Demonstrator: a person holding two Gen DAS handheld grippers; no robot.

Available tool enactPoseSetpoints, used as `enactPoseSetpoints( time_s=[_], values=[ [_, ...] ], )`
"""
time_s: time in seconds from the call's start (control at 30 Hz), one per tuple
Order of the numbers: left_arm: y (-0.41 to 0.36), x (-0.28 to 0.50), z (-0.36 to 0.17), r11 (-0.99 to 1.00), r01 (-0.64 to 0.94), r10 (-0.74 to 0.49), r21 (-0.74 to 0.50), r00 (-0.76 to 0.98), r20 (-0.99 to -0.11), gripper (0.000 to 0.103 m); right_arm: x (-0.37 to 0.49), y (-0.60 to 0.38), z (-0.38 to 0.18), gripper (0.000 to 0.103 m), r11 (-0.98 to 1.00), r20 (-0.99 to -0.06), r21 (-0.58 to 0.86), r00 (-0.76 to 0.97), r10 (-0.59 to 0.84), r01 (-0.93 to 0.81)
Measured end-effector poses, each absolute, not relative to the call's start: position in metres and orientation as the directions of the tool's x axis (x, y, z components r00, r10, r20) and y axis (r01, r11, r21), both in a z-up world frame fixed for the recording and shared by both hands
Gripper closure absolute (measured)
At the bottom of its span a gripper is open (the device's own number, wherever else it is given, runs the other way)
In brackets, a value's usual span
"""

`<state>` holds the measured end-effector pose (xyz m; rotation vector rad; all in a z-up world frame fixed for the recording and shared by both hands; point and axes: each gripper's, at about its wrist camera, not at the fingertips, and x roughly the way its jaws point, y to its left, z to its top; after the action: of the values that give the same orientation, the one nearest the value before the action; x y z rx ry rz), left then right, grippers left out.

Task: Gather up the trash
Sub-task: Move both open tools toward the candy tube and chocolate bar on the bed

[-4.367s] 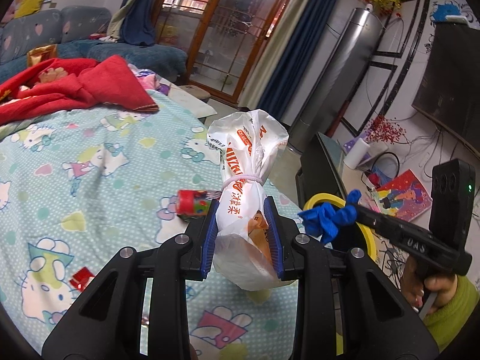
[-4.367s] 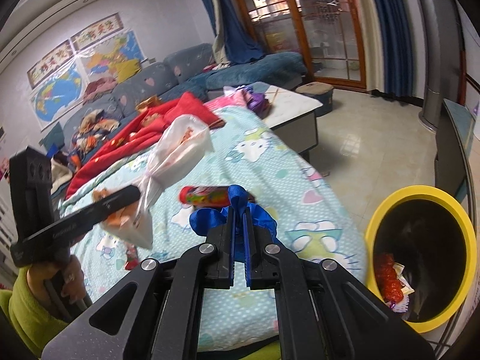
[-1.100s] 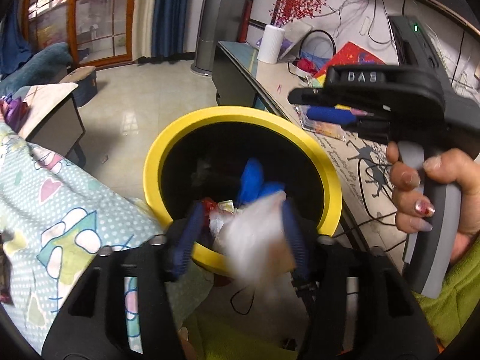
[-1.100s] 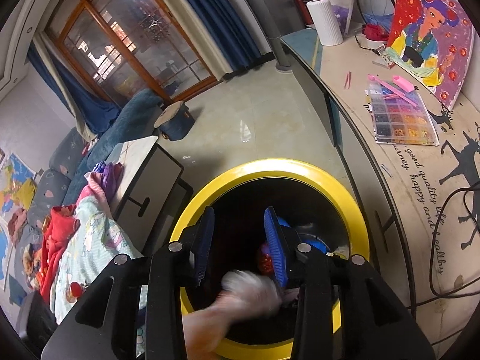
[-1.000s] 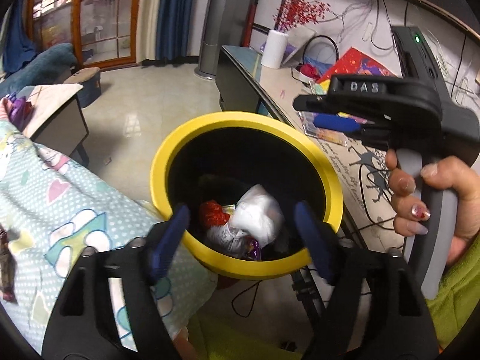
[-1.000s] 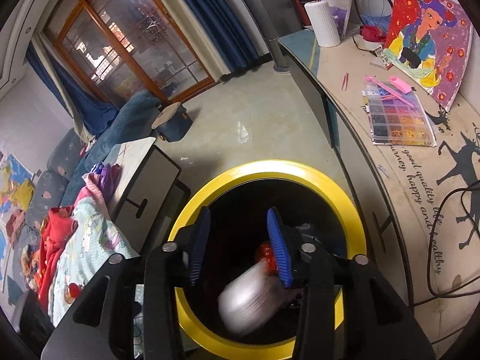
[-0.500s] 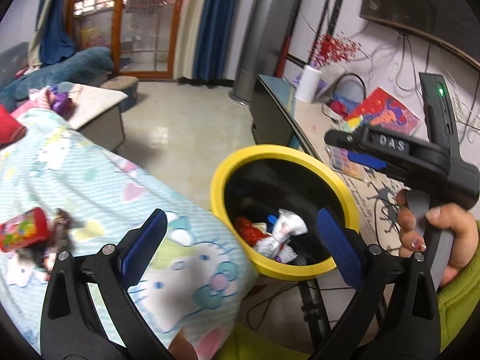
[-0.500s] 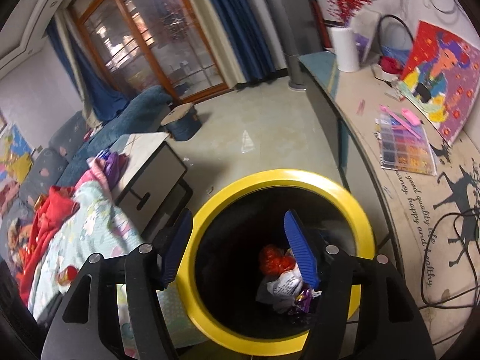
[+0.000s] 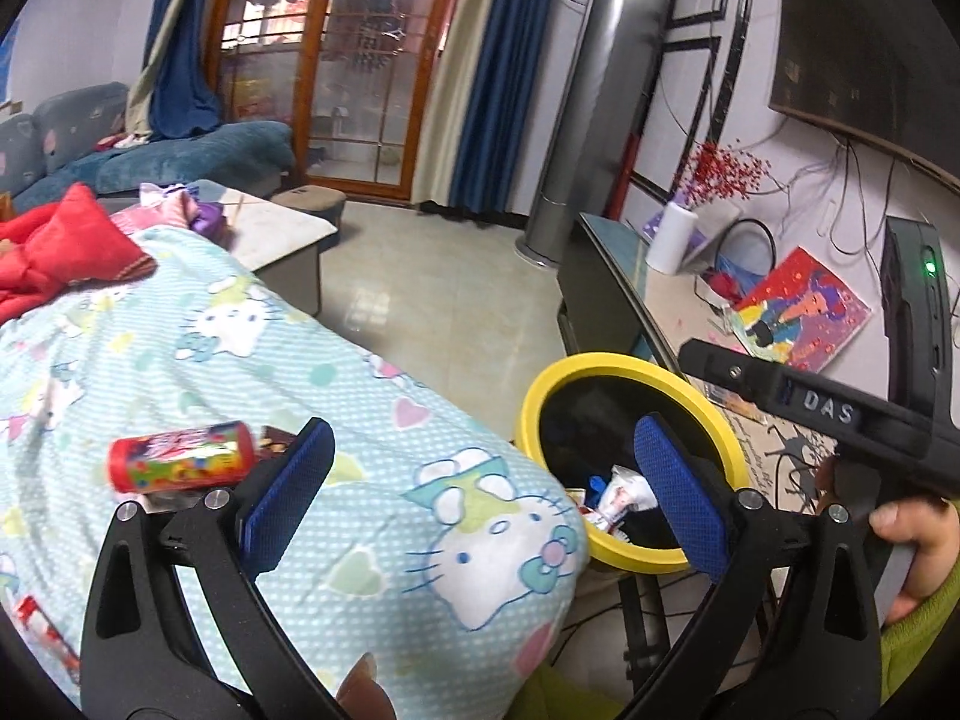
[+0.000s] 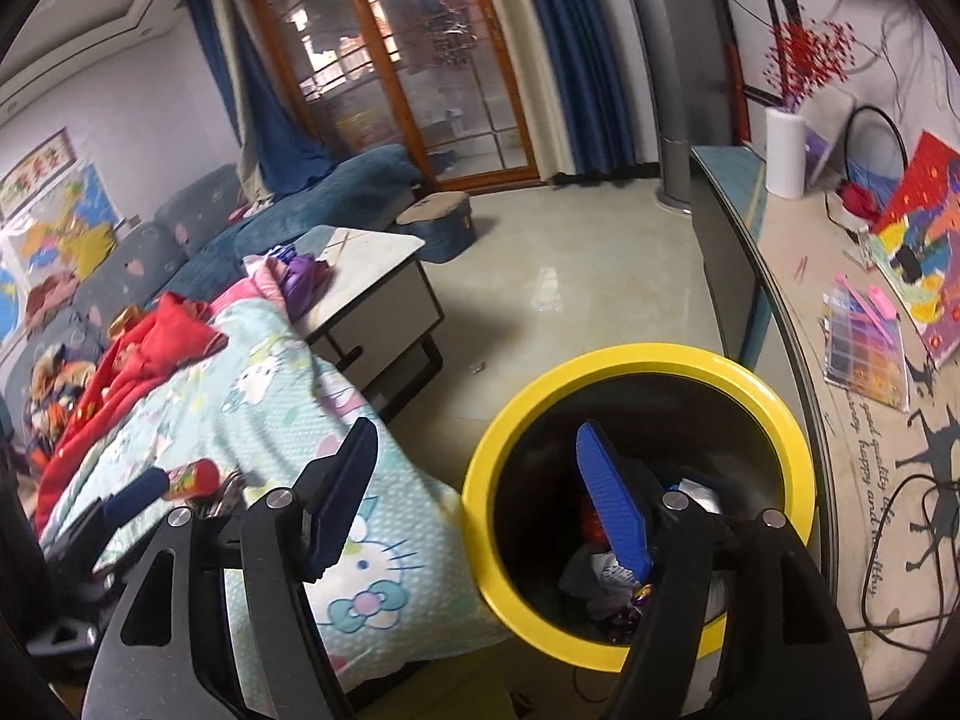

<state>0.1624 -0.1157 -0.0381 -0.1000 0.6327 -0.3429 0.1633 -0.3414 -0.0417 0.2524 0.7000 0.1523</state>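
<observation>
Beside yellow bin point(image 9: 624, 361): both grippers point(image 9: 480, 492) point(image 10: 480, 498) spread, empty; red tube point(image 9: 180, 456) left of left one.

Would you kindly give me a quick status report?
Left gripper and right gripper open, empty. Red can lies on the blanket. Yellow bin holds trash. Nothing obstructing.

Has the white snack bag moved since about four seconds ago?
Yes. Then the left tool held it above the blanket; now it lies inside the yellow bin, and the tool is open.
</observation>
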Motion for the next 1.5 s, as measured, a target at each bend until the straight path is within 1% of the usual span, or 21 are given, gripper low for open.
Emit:
enactPoseSetpoints(
  time_s=[0.67, 0.83, 0.97, 1.17, 1.27, 1.3, 1.33, 1.37, 1.43, 1.5],
  values=[
    [-0.021, 0.152, -0.027, 0.964, 0.087, -0.211, -0.253, 0.827, -0.521, 0.011, 0.139, -0.252, -0.040, 0.035, 0.957, -0.620, 0.169, 0.729, 0.289, -0.236],
    [0.007, 0.155, -0.031, 0.960, 0.012, -0.165, -0.281, 0.834, -0.527, 0.011, 0.136, -0.228, -0.045, 0.035, 0.950, -0.628, 0.135, 0.717, 0.303, -0.283],
    [0.036, 0.161, -0.037, 0.941, -0.072, -0.130, -0.331, 0.825, -0.550, 0.011, 0.137, -0.208, -0.051, 0.035, 0.939, -0.641, 0.127, 0.696, 0.324, -0.320],
    [0.062, 0.176, -0.048, 0.914, -0.114, -0.149, -0.390, 0.800, -0.582, 0.011, 0.145, -0.177, -0.067, 0.035, 0.915, -0.676, 0.140, 0.638, 0.369, -0.379],
    [0.064, 0.196, -0.049, 0.920, -0.039, -0.223, -0.391, 0.768, -0.601, 0.011, 0.149, -0.162, -0.074, 0.035, 0.906, -0.691, 0.135, 0.617, 0.377, -0.402],
    [0.061, 0.203, -0.048, 0.925, 0.013, -0.260, -0.381, 0.752, -0.606, 0.011, 0.152, -0.158, -0.077, 0.035, 0.901, -0.696, 0.146, 0.604, 0.388, -0.409],
    [0.055, 0.213, -0.045, 0.934, 0.086, -0.298, -0.347, 0.722, -0.624, 0.011, 0.154, -0.155, -0.080, 0.035, 0.895, -0.699, 0.159, 0.592, 0.400, -0.418],
    [0.051, 0.218, -0.045, 0.941, 0.126, -0.309, -0.315, 0.704, -0.640, 0.011, 0.156, -0.153, -0.081, 0.035, 0.892, -0.701, 0.165, 0.586, 0.406, -0.421],
    [0.039, 0.224, -0.040, 0.945, 0.242, -0.328, -0.222, 0.679, -0.657, 0.011, 0.163, -0.147, -0.086, 0.039, 0.887, -0.706, 0.183, 0.571, 0.419, -0.425],
    [0.030, 0.226, -0.038, 0.934, 0.314, -0.342, -0.168, 0.657, -0.672, 0.011, 0.169, -0.141, -0.092, 0.043, 0.879, -0.713, 0.208, 0.549, 0.437, -0.429]
  ],
)
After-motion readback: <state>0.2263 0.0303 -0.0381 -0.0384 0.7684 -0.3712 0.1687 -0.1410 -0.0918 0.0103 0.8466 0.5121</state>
